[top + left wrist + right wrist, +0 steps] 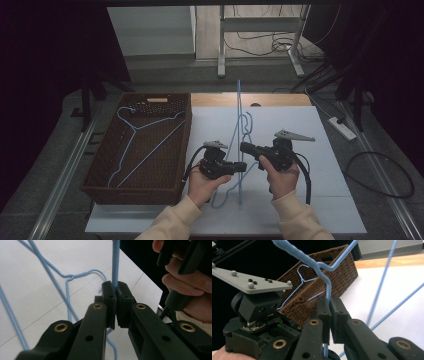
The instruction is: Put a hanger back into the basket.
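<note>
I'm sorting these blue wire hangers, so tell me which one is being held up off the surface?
The hanger standing upright over the white table, clamped by both grippers. The other hanger lies flat inside the wicker basket, untouched.

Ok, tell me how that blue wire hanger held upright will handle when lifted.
The blue wire hanger looks thin, so probably light and a bit springy. Both claws, left and right, pinch smooth wire, so it may swivel or slip.

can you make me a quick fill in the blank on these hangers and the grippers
1. Both grippers are shut on a ____ wire hanger.
2. Another hanger lies inside the woven ____.
3. The left gripper holds the wire with its jaws ____.
4. The basket sits to the person's ____.

Missing words: blue; basket; shut; left
</note>
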Action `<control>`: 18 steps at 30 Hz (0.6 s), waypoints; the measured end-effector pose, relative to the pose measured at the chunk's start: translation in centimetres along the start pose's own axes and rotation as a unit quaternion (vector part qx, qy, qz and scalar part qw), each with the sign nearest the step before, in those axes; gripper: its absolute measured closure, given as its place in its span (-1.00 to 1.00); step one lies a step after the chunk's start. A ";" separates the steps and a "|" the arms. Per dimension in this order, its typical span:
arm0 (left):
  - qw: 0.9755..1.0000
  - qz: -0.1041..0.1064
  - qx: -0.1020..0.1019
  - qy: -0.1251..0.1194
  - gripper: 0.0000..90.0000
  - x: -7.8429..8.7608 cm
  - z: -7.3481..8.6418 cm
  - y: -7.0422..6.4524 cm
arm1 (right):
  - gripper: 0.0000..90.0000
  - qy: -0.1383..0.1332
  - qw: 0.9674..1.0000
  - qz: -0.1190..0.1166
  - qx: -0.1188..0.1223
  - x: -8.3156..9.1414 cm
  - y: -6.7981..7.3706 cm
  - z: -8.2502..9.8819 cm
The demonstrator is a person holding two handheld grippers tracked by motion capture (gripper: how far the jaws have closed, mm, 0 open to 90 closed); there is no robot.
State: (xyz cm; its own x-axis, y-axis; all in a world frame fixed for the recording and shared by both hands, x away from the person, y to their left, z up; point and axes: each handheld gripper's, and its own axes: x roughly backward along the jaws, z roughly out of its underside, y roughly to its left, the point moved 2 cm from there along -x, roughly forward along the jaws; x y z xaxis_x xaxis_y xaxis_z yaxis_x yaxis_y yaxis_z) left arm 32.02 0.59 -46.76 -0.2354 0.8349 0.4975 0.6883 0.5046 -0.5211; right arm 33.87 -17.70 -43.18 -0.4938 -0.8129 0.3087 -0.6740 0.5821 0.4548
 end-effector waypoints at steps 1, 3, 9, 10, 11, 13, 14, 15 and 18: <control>1.000 -0.001 0.000 0.000 0.93 0.1 0.0 -0.1 | 0.92 -0.001 1.000 -0.001 0.003 0.1 0.0 -0.1; 1.000 -0.002 0.001 0.000 0.93 0.4 -0.2 -0.3 | 0.90 -0.005 1.000 -0.003 0.007 0.2 0.0 -0.2; 1.000 -0.001 0.009 -0.002 0.93 1.5 -0.5 -0.4 | 0.59 -0.023 0.999 -0.018 0.034 1.1 0.3 -0.5; 1.000 0.002 0.013 -0.002 0.93 1.8 -0.5 -0.5 | 0.41 -0.022 0.998 -0.014 0.048 1.9 0.3 -0.5; 1.000 0.002 0.013 -0.002 0.93 1.8 -0.5 -0.5 | 0.41 -0.022 0.998 -0.014 0.048 1.9 0.3 -0.5; 1.000 0.014 0.017 -0.001 0.93 2.4 -0.8 -0.9 | 0.16 -0.023 0.998 -0.010 0.054 3.1 -0.4 -0.4; 1.000 0.014 0.017 -0.001 0.93 2.4 -0.8 -0.9 | 0.12 -0.023 0.998 -0.009 0.055 3.5 -0.5 -0.3; 1.000 0.018 0.017 -0.002 0.93 2.6 -0.8 -1.1 | 0.07 -0.024 0.998 -0.005 0.058 3.9 -0.8 -0.2; 1.000 0.018 0.005 -0.002 0.93 3.4 -1.2 -1.9 | -0.11 -0.020 0.997 0.007 0.068 5.1 -1.8 0.3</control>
State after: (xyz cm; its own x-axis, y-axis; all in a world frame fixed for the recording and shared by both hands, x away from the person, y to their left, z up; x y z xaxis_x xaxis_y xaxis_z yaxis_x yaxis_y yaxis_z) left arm 30.79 2.20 -43.23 -0.2132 0.8531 0.4761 0.6897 0.4766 -0.5452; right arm 32.38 -22.89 -42.63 -0.5243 -0.8045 0.2792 -0.7337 0.5932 0.3313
